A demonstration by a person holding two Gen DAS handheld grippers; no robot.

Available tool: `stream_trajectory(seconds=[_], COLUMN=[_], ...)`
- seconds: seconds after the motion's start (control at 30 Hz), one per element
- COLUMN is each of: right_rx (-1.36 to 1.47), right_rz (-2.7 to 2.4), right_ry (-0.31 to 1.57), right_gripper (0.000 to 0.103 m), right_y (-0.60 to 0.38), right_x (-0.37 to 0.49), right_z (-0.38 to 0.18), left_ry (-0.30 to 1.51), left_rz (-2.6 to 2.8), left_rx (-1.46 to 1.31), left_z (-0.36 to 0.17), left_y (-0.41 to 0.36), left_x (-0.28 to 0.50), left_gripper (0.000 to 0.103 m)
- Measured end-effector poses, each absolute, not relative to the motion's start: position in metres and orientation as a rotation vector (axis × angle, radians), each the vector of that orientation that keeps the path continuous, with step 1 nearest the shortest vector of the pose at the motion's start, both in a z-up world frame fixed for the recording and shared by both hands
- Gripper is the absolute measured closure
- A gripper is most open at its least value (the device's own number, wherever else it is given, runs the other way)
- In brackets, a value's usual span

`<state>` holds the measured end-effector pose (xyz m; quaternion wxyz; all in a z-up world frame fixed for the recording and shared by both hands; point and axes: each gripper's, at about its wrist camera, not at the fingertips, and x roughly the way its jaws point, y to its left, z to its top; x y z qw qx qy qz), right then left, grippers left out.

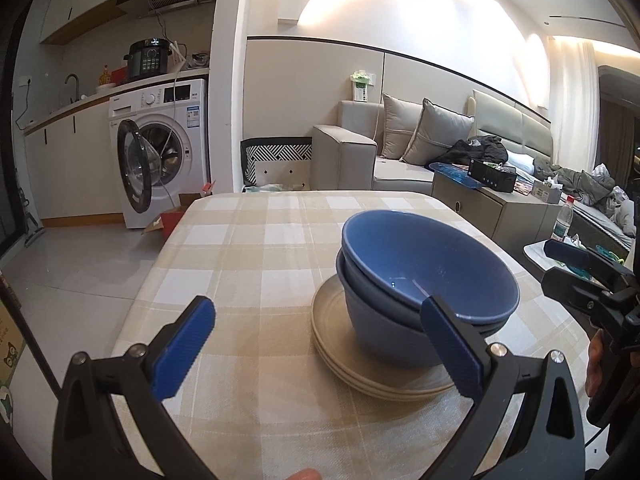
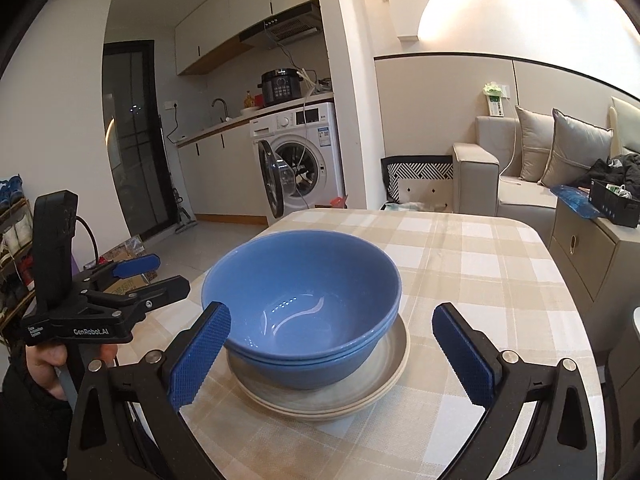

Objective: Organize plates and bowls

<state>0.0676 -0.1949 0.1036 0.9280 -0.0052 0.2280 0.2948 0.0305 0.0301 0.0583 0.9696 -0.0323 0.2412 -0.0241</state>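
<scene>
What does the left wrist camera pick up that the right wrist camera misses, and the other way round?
Only the left wrist view shows the water bottle and the cluttered side table beyond the right gripper. Only the right wrist view shows the shoe rack, the dark glass door and the left gripper. Both show the nested blue bowls on the stacked beige plates, the checked tablecloth and the washing machine.

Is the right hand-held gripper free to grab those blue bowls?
Probably yes. The right hand-held gripper is open and empty, facing the blue bowls stacked on the plates, with nothing between them. The left hand-held gripper sits off to one side.
</scene>
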Motion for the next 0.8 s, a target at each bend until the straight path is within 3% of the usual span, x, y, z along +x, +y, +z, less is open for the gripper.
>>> stream_trajectory(seconds=[0.8], right_rx=[-0.063], right_rz=[0.612], right_ry=[0.365], right_gripper=[0.000], right_y=[-0.206], right_x=[0.035], right_z=[0.078], left_ry=[0.431], left_rz=[-0.050], left_rx=[-0.018], left_z=[0.027], left_y=[0.005], left_x=[0.008], left_gripper=[0.000])
